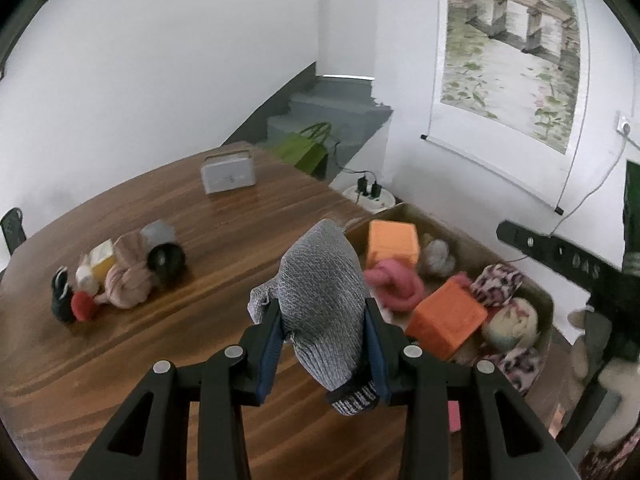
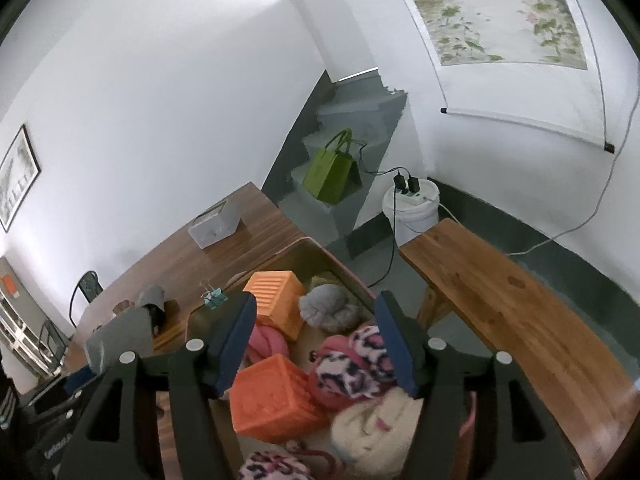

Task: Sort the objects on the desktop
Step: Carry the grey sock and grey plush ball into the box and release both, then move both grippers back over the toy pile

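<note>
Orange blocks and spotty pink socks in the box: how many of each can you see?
Orange blocks: 2, one at the back and one in front
Spotty pink sock bundles: 3, two side by side and one at the bottom edge
Total: 5

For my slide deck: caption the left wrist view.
Left claw holds a grey sock above the wooden table, beside the filled box.

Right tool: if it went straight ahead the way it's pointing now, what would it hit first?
Most likely the sorted items in the box: the open right tool hangs over it, with the leopard-print roll and pink bundle between its fingers. Depth is unclear.
</note>
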Demonstrator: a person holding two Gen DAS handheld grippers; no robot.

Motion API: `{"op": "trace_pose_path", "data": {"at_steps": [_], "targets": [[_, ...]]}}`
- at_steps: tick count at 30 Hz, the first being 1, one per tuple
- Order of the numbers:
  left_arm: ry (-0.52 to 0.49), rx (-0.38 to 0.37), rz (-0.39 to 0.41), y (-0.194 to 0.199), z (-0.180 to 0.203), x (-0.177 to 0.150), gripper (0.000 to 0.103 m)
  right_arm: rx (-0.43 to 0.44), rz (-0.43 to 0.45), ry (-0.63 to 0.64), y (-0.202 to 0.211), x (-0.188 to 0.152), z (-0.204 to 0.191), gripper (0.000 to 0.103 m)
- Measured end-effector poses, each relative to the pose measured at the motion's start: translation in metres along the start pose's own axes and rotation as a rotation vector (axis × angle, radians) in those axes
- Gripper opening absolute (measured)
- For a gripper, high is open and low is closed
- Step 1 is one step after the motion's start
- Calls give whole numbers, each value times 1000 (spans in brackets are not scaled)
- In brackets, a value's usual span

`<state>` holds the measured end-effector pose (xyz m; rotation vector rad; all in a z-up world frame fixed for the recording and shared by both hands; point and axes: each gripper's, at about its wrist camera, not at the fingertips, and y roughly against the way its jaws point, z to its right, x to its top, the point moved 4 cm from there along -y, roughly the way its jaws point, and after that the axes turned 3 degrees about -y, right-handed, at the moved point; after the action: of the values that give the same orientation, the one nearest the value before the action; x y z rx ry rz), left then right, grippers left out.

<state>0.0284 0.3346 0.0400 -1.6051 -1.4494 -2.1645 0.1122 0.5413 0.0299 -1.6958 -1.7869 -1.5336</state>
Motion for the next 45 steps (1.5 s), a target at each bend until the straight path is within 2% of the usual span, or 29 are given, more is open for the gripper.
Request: {"op": "trace_pose_path", "data": {"at_steps": [7, 11, 15, 16, 17, 19, 25, 30, 38, 45], "targets": [[-48, -57, 7, -20, 33, 24, 40, 7, 23, -22, 12, 1, 15, 67], [-82, -41, -21, -41, 44, 28, 42, 13, 17, -26, 11, -1, 19, 67], [-64, -35, -49, -60, 41, 30, 44, 21, 3, -31, 8, -5, 21, 67], [-53, -39, -59, -63, 39, 30, 45, 23, 0, -33, 7, -6, 22, 67], [-42, -45, -71, -66, 36, 29, 57, 24, -4, -34, 7, -7, 22, 67], [-16, -62, -88, -67, 29, 27, 70, 24, -8, -37, 7, -8, 24, 67], [78, -72, -71, -55, 3, 26, 70, 28, -6, -52, 8, -9, 24, 67], [91, -69, -51, -45, -6, 26, 70, 43, -4, -29, 11, -11, 11, 67], [109, -13, -32, -30, -33, 18, 70, 88, -1, 20, 18, -15, -22, 69], [161, 70, -40, -19, -83, -2, 70, 142, -17, 78, 16, -24, -63, 70]]}}
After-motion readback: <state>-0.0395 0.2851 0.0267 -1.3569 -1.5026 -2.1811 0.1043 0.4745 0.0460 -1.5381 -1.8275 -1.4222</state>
